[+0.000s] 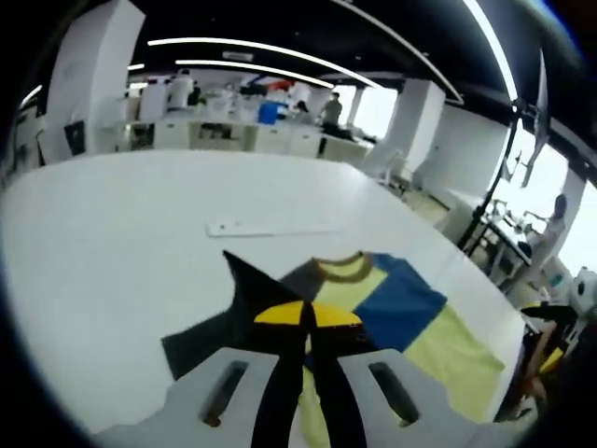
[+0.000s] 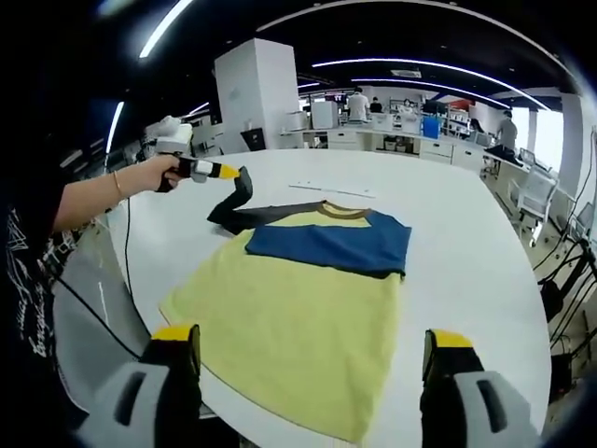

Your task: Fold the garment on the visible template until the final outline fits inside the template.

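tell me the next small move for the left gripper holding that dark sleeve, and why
Probably carry the dark sleeve across onto the yellow body of the shirt and release. The left gripper is shut on the lifted sleeve tip, the blue sleeve already lies folded across the chest, and the right gripper hangs open above the hem.

bright, even light falls from long ceiling light strips (image 2: 438,65) and from windows (image 1: 560,177) that blow out to white. the white table (image 1: 112,271) glares softly, shadows faint. fisheye bending curves the edges, and the left gripper view looks slightly soft.
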Available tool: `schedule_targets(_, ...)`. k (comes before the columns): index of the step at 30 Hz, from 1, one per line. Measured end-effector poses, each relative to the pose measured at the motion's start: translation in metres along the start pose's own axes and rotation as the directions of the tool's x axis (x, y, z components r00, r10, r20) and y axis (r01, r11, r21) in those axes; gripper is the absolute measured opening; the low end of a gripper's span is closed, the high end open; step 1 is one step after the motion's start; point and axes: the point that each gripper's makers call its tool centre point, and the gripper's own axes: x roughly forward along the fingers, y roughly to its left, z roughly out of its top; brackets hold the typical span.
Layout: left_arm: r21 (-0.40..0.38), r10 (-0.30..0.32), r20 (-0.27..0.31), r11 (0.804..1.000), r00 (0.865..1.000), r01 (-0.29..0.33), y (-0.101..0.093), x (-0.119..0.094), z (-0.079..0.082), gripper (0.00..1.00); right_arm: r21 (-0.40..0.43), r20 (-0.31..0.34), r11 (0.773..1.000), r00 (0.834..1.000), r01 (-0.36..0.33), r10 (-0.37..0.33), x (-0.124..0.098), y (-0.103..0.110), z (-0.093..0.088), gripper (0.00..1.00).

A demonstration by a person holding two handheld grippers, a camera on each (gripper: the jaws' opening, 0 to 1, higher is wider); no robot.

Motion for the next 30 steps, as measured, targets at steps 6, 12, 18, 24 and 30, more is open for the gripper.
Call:
schedule_targets(6,-0.008,-0.039,0.020,0.999,0.999,0.039,-0.020,0.012,0.010,0.00,0.003,0.000,1.000,1.000,0.000,0.000,0.001,-0.001,-0.001,1.00)
schedule_targets(12,-0.007,-0.079,0.026,0.997,0.997,0.080,-0.041,0.026,0.017,0.00,0.011,-0.005,1.000,1.000,0.009,-0.009,-0.001,-0.004,-0.004,1.00)
schedule_targets(18,-0.011,-0.109,0.028,0.994,0.994,0.109,-0.060,0.035,0.019,0.00,0.020,-0.010,1.000,1.000,0.018,-0.017,-0.002,-0.006,-0.007,1.00)
schedule_targets(24,-0.011,-0.139,0.023,0.990,0.990,0.139,-0.077,0.045,0.018,0.00,0.020,-0.018,1.000,1.000,0.018,-0.017,-0.002,-0.007,-0.009,1.00)
schedule_targets(30,0.030,-0.149,0.016,0.988,0.989,0.149,-0.091,0.055,0.018,0.00,0.018,-0.018,1.000,1.000,0.020,-0.020,-0.002,-0.008,-0.007,1.00)
